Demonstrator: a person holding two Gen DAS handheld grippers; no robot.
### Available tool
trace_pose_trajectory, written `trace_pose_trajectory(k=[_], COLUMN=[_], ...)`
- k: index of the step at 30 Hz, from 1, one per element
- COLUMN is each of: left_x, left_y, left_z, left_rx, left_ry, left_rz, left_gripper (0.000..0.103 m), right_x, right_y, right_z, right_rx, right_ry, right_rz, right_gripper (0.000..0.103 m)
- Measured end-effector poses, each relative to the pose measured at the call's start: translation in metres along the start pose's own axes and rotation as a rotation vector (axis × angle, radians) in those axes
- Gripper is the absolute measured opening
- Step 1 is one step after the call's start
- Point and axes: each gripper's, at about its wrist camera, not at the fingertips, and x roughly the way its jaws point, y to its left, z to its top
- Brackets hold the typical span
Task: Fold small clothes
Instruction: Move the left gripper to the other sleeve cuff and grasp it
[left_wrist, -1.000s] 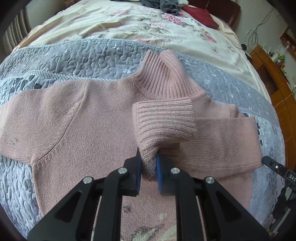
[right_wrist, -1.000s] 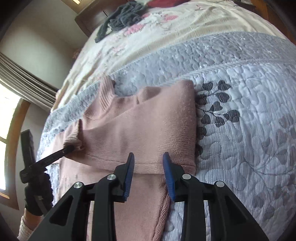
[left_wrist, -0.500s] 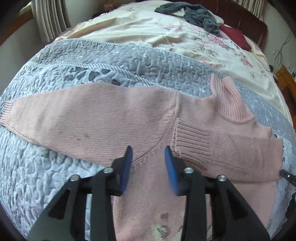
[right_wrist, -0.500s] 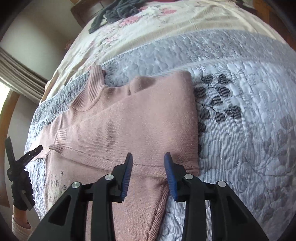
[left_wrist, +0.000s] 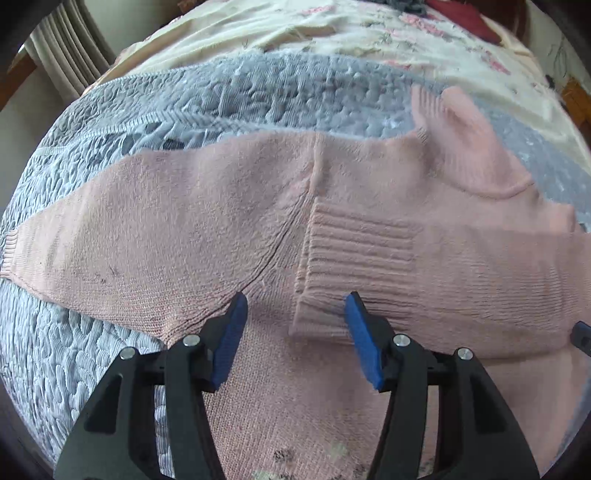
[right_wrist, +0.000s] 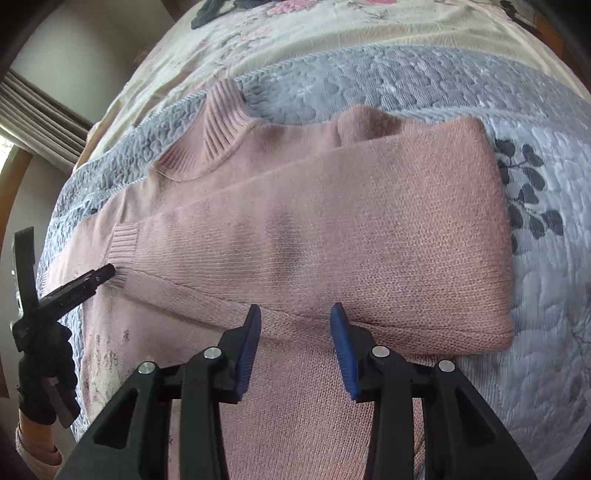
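A pink knitted sweater (left_wrist: 229, 221) lies flat on the grey quilted bedspread (left_wrist: 229, 92), ribbed collar (left_wrist: 458, 136) pointing away. Its right sleeve (right_wrist: 332, 236) is folded across the chest, ribbed cuff (left_wrist: 354, 258) lying near the left armpit. The other sleeve stretches out to the left. My left gripper (left_wrist: 293, 314) hangs open just in front of that cuff, holding nothing. My right gripper (right_wrist: 295, 325) is open too, low over the folded sleeve's lower edge. In the right wrist view the left gripper (right_wrist: 96, 277) shows at the far left, tips by the cuff.
Beyond the quilt lies a cream floral bedcover (left_wrist: 332, 33) with dark clothes (right_wrist: 221, 9) heaped at the far end. Curtains (left_wrist: 70, 55) hang at the left. A gloved hand (right_wrist: 44, 380) holds the left tool. Leaf-patterned quilt (right_wrist: 528, 192) extends to the right of the sweater.
One second ago my left gripper was shut on the cuff, lifted over the chest. It has let go; the cuff now lies flat and the gripper stands open. The right gripper stayed open.
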Motion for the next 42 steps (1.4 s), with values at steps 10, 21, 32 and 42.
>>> trace_pose_trajectory(k=[10,21,32,42], left_x=[-0.049,-0.049,-0.015,0.004], left_y=[0.098,0.350,0.448,0.471], left_z=[-0.013,-0.053,-0.050,-0.031], left_rx=[-0.130,-0.493,-0.816,-0.915], left_ry=[-0.126,-0.113,-0.195,-0.252], left_rz=[-0.130,0.019,-0.181,-0.194], left_gripper=[0.063,0.063,0.062,0.022], right_x=[-0.035,-0.040,-0.010,0.005], right_y=[0.025,0.067,0.076,0.072], right_z=[-0.003,-0.024,-0.037,-0.044], right_rx=[-0.073,-0.169,-0.167,-0.174], right_ry=[-0.076,-0.065,-0.031,-0.022], right_rz=[0.017,0.053,0.059,0.022], right_gripper=[0.049,0.049,0.049,0.050])
